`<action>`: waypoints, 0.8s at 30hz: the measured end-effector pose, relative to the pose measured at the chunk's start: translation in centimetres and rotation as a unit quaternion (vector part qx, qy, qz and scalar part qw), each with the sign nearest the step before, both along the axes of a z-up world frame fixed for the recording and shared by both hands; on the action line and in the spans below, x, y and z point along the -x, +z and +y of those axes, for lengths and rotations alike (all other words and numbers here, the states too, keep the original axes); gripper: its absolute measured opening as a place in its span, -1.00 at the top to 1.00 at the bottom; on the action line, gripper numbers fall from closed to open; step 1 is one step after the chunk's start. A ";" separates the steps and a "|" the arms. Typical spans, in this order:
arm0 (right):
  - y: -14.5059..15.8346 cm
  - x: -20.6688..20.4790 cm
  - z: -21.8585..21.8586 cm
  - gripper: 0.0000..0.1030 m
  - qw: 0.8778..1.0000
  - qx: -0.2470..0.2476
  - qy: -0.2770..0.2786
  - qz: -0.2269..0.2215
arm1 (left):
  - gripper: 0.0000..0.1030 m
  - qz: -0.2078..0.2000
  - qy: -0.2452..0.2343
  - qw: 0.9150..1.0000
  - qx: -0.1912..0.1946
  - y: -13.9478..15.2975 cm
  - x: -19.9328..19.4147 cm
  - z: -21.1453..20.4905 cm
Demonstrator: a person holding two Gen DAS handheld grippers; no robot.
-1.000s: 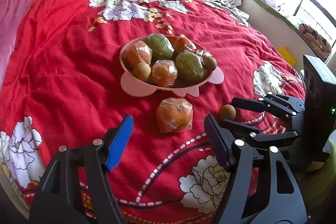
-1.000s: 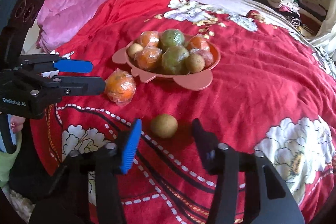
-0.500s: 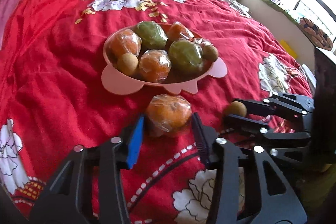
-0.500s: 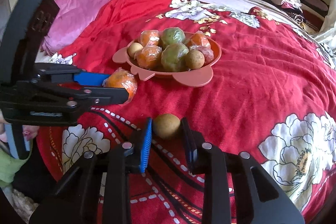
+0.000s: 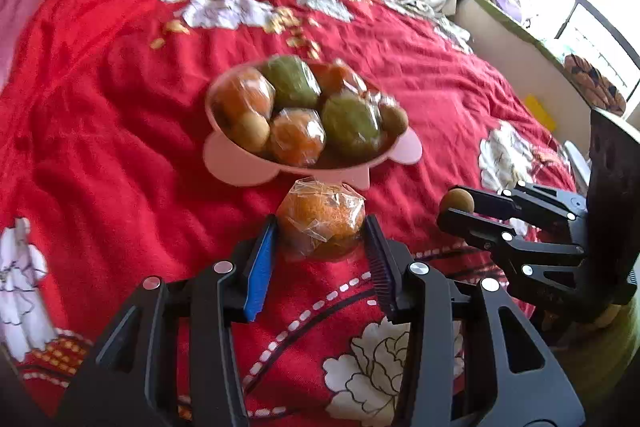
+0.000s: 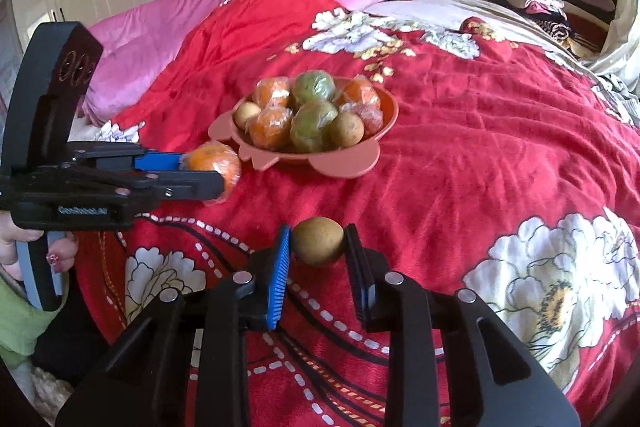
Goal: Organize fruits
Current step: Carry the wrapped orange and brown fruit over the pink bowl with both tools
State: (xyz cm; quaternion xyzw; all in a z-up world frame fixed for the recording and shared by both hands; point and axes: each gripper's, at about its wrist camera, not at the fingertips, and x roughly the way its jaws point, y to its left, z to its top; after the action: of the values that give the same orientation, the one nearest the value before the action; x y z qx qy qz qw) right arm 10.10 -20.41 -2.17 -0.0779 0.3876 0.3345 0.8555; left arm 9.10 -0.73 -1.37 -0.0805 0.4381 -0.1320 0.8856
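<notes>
Two fruits: gripped at once, one in each tool, both short of the bowl on a red flowered bedspread.

Left wrist view, left gripper [image 5: 320,243]: closed on the wrapped orange [image 5: 322,221], one pad pressed to each side of the plastic-covered fruit.

Left wrist view, orange's place: just this side of the pink bowl [image 5: 240,167], almost at its scalloped rim, low over the bedspread [image 5: 100,147]; whether it rests on the cloth or is lifted clear cannot be told.

Left wrist view, bowl: straight ahead of the fingers, already heaped with wrapped orange and green fruit plus small brown ones.

Left wrist view, right gripper [image 5: 454,209]: off to the right, well apart from the bowl, a small brown fruit [image 5: 457,201] at its tips.

Right wrist view, right gripper [image 6: 318,247]: closed on the brown fruit [image 6: 319,241], round with no long axis, pinched at its widest part.

Right wrist view, bowl [image 6: 348,167]: ahead and slightly left of the fingers, with open bedspread [image 6: 480,147] between.

Right wrist view, left gripper [image 6: 218,175]: enters from the left, the orange [image 6: 218,165] at its tips, just beside the bowl's near-left edge.

Key relation: the left hand is the nearer; a short forward lift over the rim would likely land the orange, while the brown fruit has farther to travel.

Risk: the pile is high, so a dropped fruit may roll off.
</notes>
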 end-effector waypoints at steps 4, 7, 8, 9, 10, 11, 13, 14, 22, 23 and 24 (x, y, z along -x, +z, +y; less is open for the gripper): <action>0.7 -0.1 -0.4 0.50 1.000 -0.008 -0.004 -0.005 | 0.32 -0.014 0.008 1.000 0.000 1.4 0.2 0.7; 1.2 -0.3 -0.6 0.50 1.000 -0.012 -0.005 -0.010 | 0.32 -0.022 0.016 1.000 -0.001 2.2 -0.2 1.3; 1.4 -0.3 -0.6 0.50 1.000 -0.013 -0.005 -0.013 | 0.32 -0.024 0.018 1.000 -0.002 2.4 -0.4 1.4; 1.5 -0.4 -0.5 0.50 1.000 -0.013 -0.004 -0.015 | 0.32 -0.025 0.020 0.999 -0.003 2.6 -0.7 1.5; 1.7 -0.5 -0.4 0.50 1.000 -0.014 -0.003 -0.016 | 0.32 -0.025 0.022 0.999 -0.003 2.7 -1.0 1.7; 1.8 -0.6 -0.3 0.50 1.000 -0.014 -0.002 -0.018 | 0.32 -0.026 0.023 0.999 -0.002 2.9 -1.2 1.8; 2.0 -0.8 -0.1 0.50 1.000 -0.014 0.000 -0.022 | 0.32 -0.028 0.024 0.999 0.000 3.2 -1.8 1.9; 2.2 -0.8 0.0 0.50 1.000 -0.015 0.001 -0.023 | 0.32 -0.029 0.023 0.999 0.001 3.4 -2.3 1.9; 3.7 -2.2 0.7 0.50 0.999 -0.018 0.001 -0.044 | 0.32 -0.029 0.016 0.999 0.003 3.7 -4.7 1.3; 3.9 -2.5 0.8 0.50 0.999 -0.018 0.001 -0.046 | 0.32 -0.028 0.015 1.000 0.002 3.6 -4.9 1.2; 4.0 -2.7 0.8 0.50 0.999 -0.018 0.000 -0.048 | 0.32 -0.027 0.013 1.000 0.001 3.5 -5.1 1.1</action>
State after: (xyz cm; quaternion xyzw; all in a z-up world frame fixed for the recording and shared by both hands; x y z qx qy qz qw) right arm 12.80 -19.61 1.82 -0.0779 0.3400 0.3372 0.8744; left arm 14.25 0.35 2.15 -0.0834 0.4129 -0.1227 0.8986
